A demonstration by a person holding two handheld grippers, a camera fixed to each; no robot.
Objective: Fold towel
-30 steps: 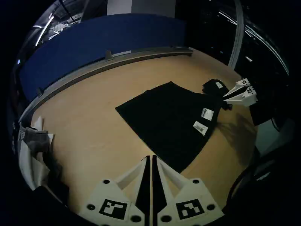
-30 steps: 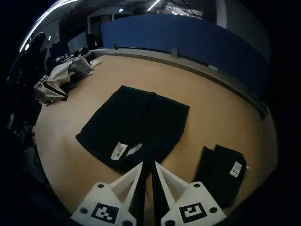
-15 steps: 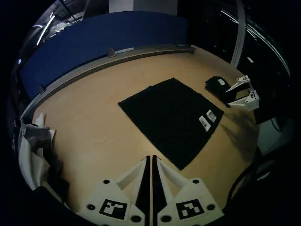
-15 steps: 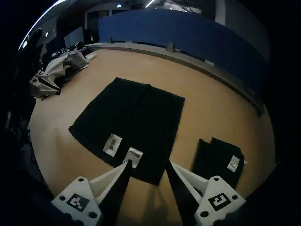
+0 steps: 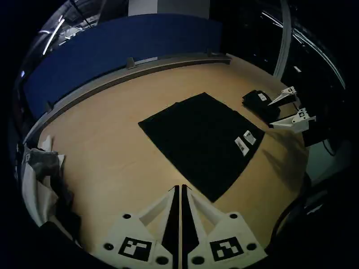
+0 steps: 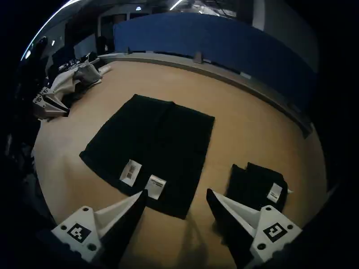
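Black cloth, thin and limp by the look of it: the towel [image 5: 202,143] lies spread flat in the middle of the wooden tabletop [image 5: 107,152]. I judge it light and soft, likely to sag or drag if I lift it by a single point. The sensible hold is at two corners of one edge, pinching the hem rather than the flat middle. The edge by the nearer white label [image 6: 155,186] sits just ahead of the right tongs [image 6: 176,193], which are spread wide and hold nothing. The left tongs [image 5: 180,197] are clenched on nothing, with a near corner of the towel just beyond their tips, so I reckon they must open before any pinch. My count: one spread towel with two white labels on it, one folded dark bundle [image 6: 258,188] to its right with one label, one heap of pale cloth [image 6: 76,78] at the far left, and two tongs.
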